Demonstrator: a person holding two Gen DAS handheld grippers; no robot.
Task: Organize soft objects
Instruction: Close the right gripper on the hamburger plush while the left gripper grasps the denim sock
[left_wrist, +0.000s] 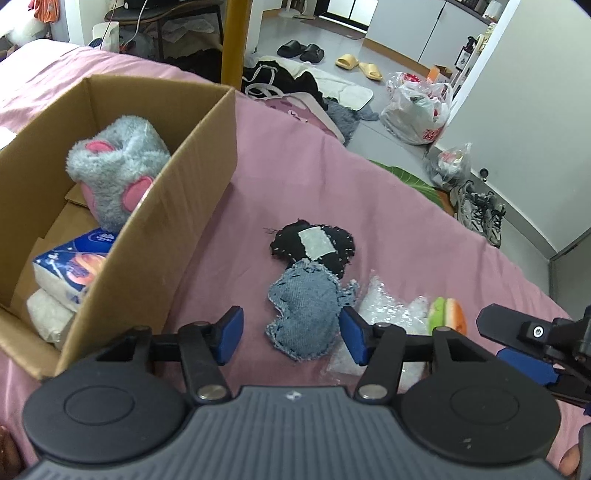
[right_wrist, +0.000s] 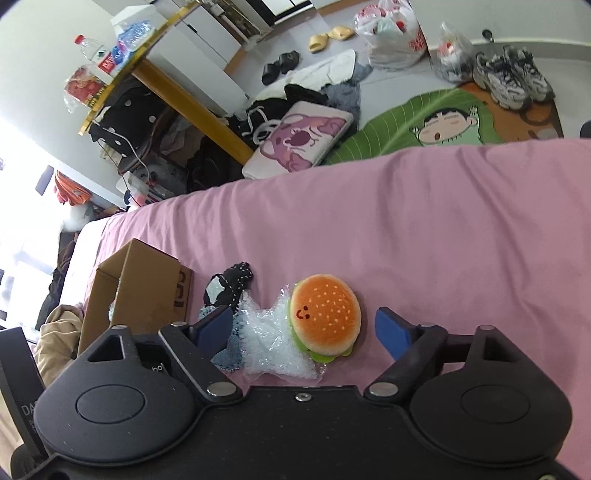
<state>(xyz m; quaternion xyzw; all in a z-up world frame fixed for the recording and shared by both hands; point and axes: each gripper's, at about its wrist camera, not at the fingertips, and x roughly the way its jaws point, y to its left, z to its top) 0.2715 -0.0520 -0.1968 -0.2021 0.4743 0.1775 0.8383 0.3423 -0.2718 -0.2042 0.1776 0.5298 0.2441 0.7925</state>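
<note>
- Soft objects lie in a small cluster on the pink bed sheet (left_wrist: 332, 173), just beside the open cardboard box (left_wrist: 155, 236)
- The denim pouch (left_wrist: 306, 314) is nearest your left tongs (left_wrist: 291, 332); its top edge touches the black pouch (left_wrist: 314, 243), which has a white patch on it
- Your left tongs are spread wide and hold nothing, with the denim pouch showing between the two blue pads; whether the pads touch the sheet you cannot tell from here
- A clear crinkly plastic bag (right_wrist: 273, 343) lies between the denim pouch and the burger plush (right_wrist: 325, 314), and the burger rests partly on that bag
- Your right tongs (right_wrist: 303, 332) are also wide apart and empty, with the burger plush and the bag in the gap between the pads, the burger nearer the right-hand pad but apart from it
- In the left wrist view the right tongs come in from the lower right edge, just beside the burger
- Inside the box you already have a grey fluffy slipper (left_wrist: 114, 170) with pink spots leaning against the near wall, a blue tissue pack (left_wrist: 74, 269) below it, and a white towel-like bundle (left_wrist: 48, 317) under the pack
- The box stands on the bed, left of the cluster, its flaps open upward
- Beyond the bed edge the floor carries slippers (left_wrist: 358, 64), plastic bags and sneakers (right_wrist: 513, 74)
</note>
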